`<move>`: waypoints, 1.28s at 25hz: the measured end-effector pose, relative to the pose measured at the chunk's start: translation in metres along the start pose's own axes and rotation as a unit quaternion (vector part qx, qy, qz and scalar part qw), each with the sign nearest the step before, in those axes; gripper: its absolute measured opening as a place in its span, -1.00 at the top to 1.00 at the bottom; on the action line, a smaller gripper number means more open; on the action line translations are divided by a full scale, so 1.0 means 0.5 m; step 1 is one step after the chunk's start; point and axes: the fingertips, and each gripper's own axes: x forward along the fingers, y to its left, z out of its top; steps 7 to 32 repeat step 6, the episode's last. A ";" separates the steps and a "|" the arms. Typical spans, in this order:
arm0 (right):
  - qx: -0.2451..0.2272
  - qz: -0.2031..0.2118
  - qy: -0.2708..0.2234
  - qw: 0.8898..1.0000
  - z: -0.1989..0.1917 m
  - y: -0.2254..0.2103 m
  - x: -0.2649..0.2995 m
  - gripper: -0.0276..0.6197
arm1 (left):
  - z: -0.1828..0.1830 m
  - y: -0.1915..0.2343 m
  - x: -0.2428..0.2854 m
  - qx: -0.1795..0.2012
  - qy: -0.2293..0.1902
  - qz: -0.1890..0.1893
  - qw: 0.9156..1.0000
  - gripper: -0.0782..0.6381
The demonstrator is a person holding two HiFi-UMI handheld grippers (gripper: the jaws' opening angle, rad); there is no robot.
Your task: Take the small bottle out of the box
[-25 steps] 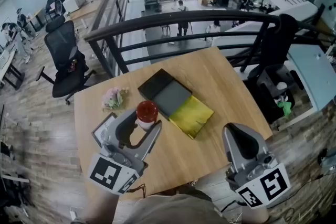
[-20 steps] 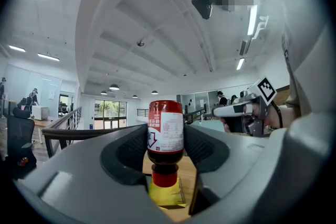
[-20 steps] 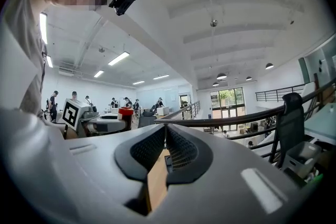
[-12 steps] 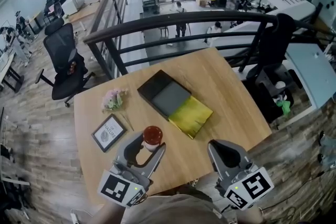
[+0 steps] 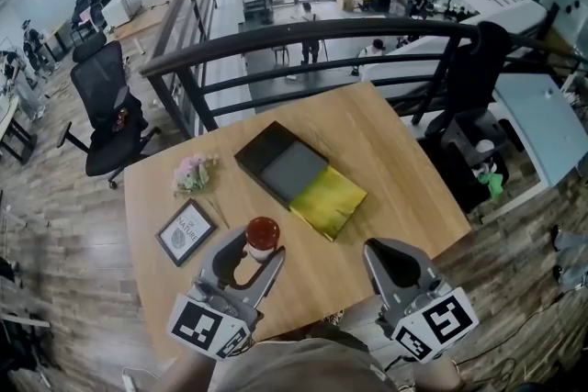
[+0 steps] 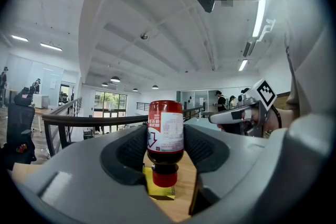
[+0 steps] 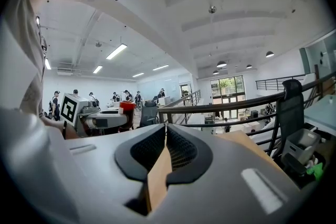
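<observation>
A small bottle [image 5: 262,236] with a red cap and a red-and-white label is clamped between the jaws of my left gripper [image 5: 253,251], above the front part of the wooden table [image 5: 395,170]. In the left gripper view the bottle [image 6: 165,128] stands between the two pads, cap end lowest, with my left gripper [image 6: 165,147] shut on its body. The open black box [image 5: 280,162] with a yellow lining lies at the table's middle, beyond the bottle. My right gripper [image 5: 397,254] hovers at the front right, and in the right gripper view my right gripper [image 7: 164,139] is shut with nothing held.
A small framed picture [image 5: 186,231] and a pale flower sprig [image 5: 195,172] lie at the left of the table. A dark metal railing [image 5: 303,37] runs behind the table. An office chair [image 5: 101,96] stands at the far left.
My left gripper has carried the bottle from beside the box back toward the table's front edge. My right gripper has also drawn back and slightly left.
</observation>
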 end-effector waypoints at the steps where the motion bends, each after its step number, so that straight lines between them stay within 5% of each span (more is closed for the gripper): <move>1: 0.001 -0.001 0.001 1.000 -0.001 -0.001 0.000 0.86 | 0.000 0.001 -0.001 -0.001 0.000 0.000 1.000 0.18; 32: 0.001 -0.005 0.004 1.000 -0.006 -0.005 -0.001 0.85 | -0.001 0.005 0.000 -0.004 -0.001 -0.003 1.000 0.18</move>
